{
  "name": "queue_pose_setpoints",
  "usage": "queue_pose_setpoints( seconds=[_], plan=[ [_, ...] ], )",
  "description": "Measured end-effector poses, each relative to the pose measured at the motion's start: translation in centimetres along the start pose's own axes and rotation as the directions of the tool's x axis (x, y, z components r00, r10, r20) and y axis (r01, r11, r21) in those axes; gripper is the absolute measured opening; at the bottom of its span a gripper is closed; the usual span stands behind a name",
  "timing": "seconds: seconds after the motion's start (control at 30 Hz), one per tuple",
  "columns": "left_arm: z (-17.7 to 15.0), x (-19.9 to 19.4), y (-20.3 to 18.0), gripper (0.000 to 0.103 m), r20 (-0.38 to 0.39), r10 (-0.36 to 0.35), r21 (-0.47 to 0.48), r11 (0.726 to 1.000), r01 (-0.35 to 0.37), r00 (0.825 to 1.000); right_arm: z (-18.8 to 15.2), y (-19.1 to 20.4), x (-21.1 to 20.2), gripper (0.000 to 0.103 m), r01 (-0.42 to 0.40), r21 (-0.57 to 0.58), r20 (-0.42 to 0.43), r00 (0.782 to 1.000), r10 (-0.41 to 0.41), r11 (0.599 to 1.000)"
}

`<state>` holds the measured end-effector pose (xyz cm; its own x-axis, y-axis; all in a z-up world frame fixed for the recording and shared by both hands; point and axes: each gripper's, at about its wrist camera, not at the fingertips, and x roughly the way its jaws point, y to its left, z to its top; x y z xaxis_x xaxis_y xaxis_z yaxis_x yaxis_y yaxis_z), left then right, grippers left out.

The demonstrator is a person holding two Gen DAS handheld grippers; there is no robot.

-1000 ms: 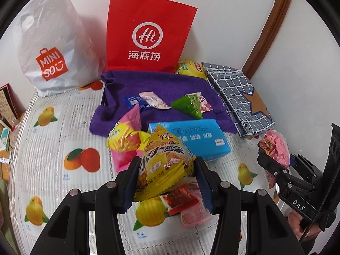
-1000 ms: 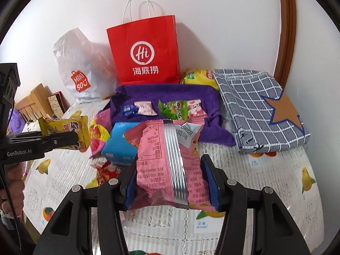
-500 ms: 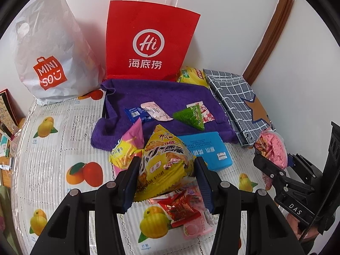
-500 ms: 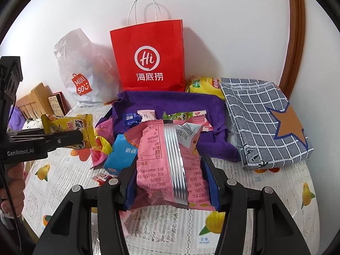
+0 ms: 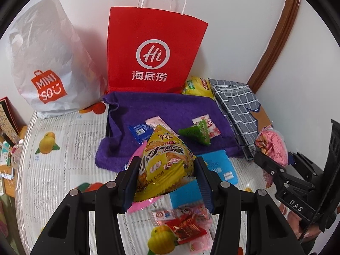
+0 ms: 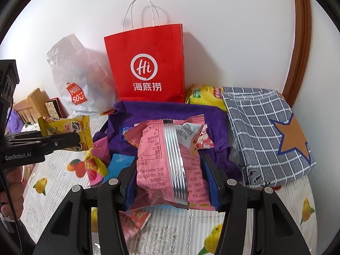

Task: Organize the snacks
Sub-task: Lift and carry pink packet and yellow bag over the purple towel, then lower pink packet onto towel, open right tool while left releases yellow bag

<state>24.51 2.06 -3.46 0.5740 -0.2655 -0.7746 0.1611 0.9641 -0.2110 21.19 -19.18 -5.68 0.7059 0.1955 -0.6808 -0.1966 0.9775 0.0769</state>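
Two packets are up off the table at once, one in each gripper, and everything about the next move hangs on where they sit against the purple terry towel [image 5: 170,110] spread flat in front of the red paper carrier bag with white rope handles [image 5: 155,51]. That towel lies ahead of and below both sets of jaws, with the white crinkled plastic shopping bag [image 5: 48,63] standing to its left and a folded grey checked cloth with an orange star [image 6: 267,136] lying along its right edge.

The left gripper [image 5: 167,178] pinches a puffy yellow foil snack bag [image 5: 165,161] by its flanks, point upward, long axis running away along the fingers towards the towel's near edge. The right gripper [image 6: 172,182] squeezes a pink plastic snack packet with a silver back seam [image 6: 170,159] the same way, seam running straight ahead. From where I stand the right one looks nearer the towel; its packet already overlaps the near hem in that view.

Smaller wrappers already rest on the towel: a blue sachet [image 5: 141,131], a green triangular one [image 5: 197,135]. A light blue flat box [image 5: 221,165] and a red sweet wrapper [image 5: 184,231] remain on the fruit-print tablecloth [image 5: 59,170].
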Motion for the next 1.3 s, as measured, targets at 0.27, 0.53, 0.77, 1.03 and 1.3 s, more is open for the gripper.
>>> queue_pose_setpoints(
  seconds=[0.27, 0.53, 0.77, 1.03, 1.3],
  plan=[
    [2.2, 2.1, 0.5, 0.049, -0.009, 0.008, -0.005, 1.0, -0.008, 1.0, 2.7, -0.5, 2.4, 0.054, 0.002, -0.008, -0.001, 1.0, -0.002, 1.0],
    [4.7, 4.4, 1.0, 0.049, -0.021, 0.033, 0.001, 0.999, -0.033, 0.999, 5.8, -1.0, 5.0, 0.054, -0.005, 0.001, 0.004, 1.0, 0.005, 1.0],
    [7.5, 6.3, 1.2, 0.049, -0.022, 0.033, 0.006, 0.999, -0.033, 0.999, 8.7, -0.7, 7.2, 0.054, -0.018, -0.014, 0.027, 0.999, 0.019, 1.0],
    [9.1, 9.7, 2.1, 0.049, -0.038, 0.021, -0.017, 1.0, -0.022, 0.999, 9.7, -1.7, 11.0, 0.054, -0.031, -0.003, 0.012, 0.999, 0.031, 1.0],
    [8.9, 13.0, 4.5, 0.049, -0.083, 0.015, -0.054, 0.998, -0.02, 0.996, 8.6, -3.4, 15.0, 0.054, -0.009, -0.004, -0.076, 0.997, 0.009, 1.0]
  ],
)
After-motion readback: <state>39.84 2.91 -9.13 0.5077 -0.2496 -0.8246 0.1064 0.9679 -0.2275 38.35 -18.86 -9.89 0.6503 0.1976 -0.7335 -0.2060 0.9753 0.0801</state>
